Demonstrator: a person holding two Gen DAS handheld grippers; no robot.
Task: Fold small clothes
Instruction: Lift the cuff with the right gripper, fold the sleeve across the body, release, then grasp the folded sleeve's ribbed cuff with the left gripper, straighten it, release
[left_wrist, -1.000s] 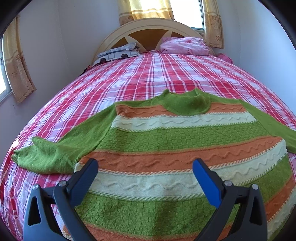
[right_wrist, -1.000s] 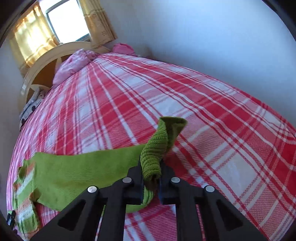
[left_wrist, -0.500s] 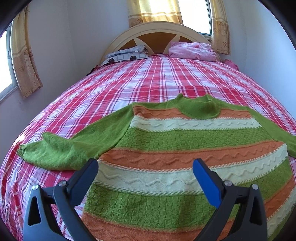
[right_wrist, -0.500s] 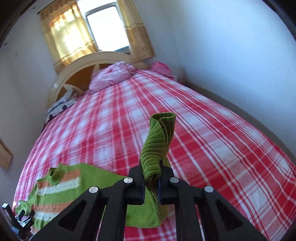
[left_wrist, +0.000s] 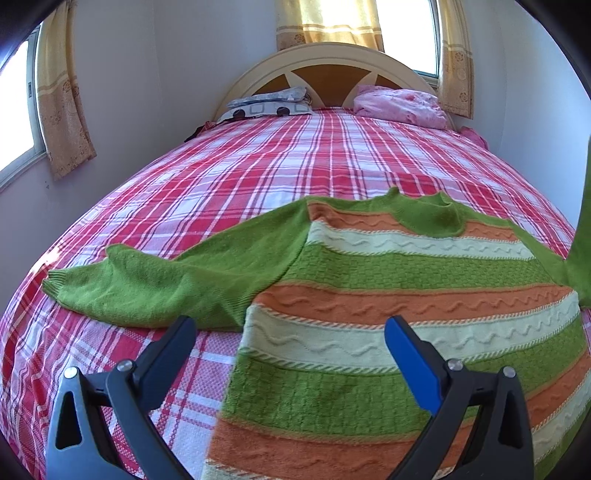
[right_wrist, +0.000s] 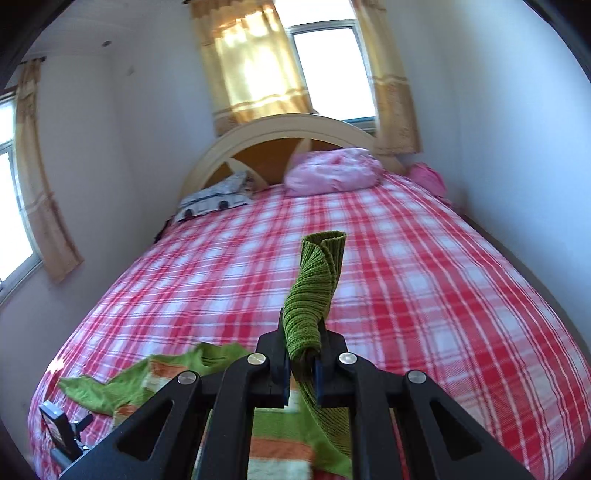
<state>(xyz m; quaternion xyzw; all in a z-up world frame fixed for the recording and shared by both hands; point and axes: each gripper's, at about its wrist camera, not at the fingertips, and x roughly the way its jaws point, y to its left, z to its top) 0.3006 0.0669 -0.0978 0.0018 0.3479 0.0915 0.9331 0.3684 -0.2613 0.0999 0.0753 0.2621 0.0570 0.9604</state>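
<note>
Left wrist view: my left tool is wide open with nothing in it. Just under and ahead of it I see the sweater, lying flat on the bed. It has green, orange and cream stripes. One green sleeve lies ahead of the tool and to its left, flat on the red check cover. Past the sweater, far ahead, are a grey pillow, a pink pillow and the round headboard.

Right wrist view: my right tool is shut tight on the other green sleeve. The sleeve end sticks up out of the tool tips, above the bed, and the rest of it hangs below the tool. The striped body of the sweater lies below this tool and to its left. Low on the left edge I can see a bit of the left tool.
</note>
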